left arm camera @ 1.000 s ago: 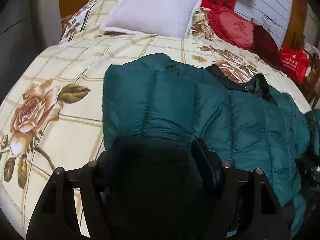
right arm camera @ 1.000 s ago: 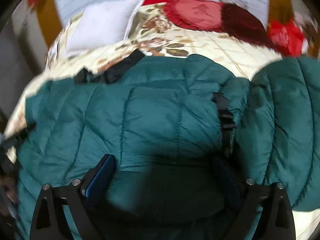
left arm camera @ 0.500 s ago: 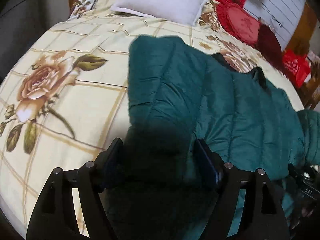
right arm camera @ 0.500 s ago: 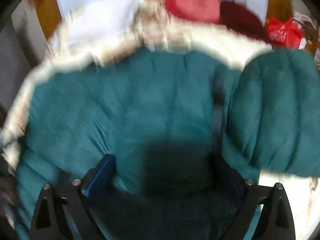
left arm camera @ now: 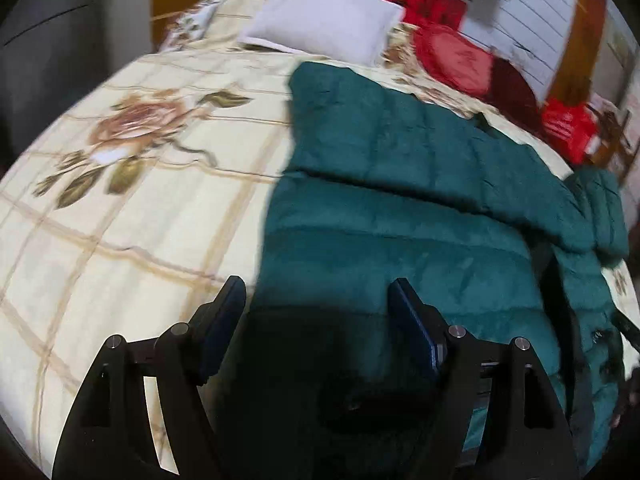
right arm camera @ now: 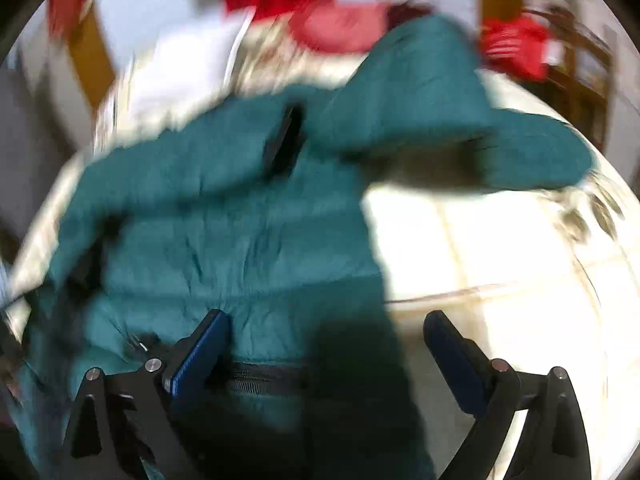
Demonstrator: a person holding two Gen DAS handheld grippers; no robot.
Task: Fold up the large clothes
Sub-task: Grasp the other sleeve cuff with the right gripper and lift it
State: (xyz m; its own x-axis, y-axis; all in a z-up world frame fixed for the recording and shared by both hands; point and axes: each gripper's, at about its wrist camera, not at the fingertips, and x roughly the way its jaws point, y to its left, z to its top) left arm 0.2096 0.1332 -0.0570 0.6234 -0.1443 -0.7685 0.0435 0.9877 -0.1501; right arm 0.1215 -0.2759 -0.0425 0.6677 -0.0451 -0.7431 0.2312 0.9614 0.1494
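A dark teal quilted puffer jacket (left arm camera: 400, 208) lies spread across a cream bedspread with a tan grid and rose print (left arm camera: 132, 184), one padded part folded over the body along a diagonal crease. In the left wrist view the left gripper (left arm camera: 316, 304) has its blue-padded fingers (left arm camera: 222, 320) spread wide over the jacket's near edge; jacket fabric sits between them, but the pads do not press on it. In the blurred right wrist view the right gripper (right arm camera: 324, 340) is likewise wide open, its left finger (right arm camera: 200, 356) over the jacket near a dark zipper line (right arm camera: 260, 376), its right finger over bare bedspread. A teal sleeve (right arm camera: 440, 120) stretches out to the right above the sheet.

At the head of the bed rest a white rectangular pillow (left arm camera: 324, 16) and a red embroidered cushion (left arm camera: 456, 58). A red plastic bag (left arm camera: 568, 128) sits past the bed's far side; its contents cannot be made out.
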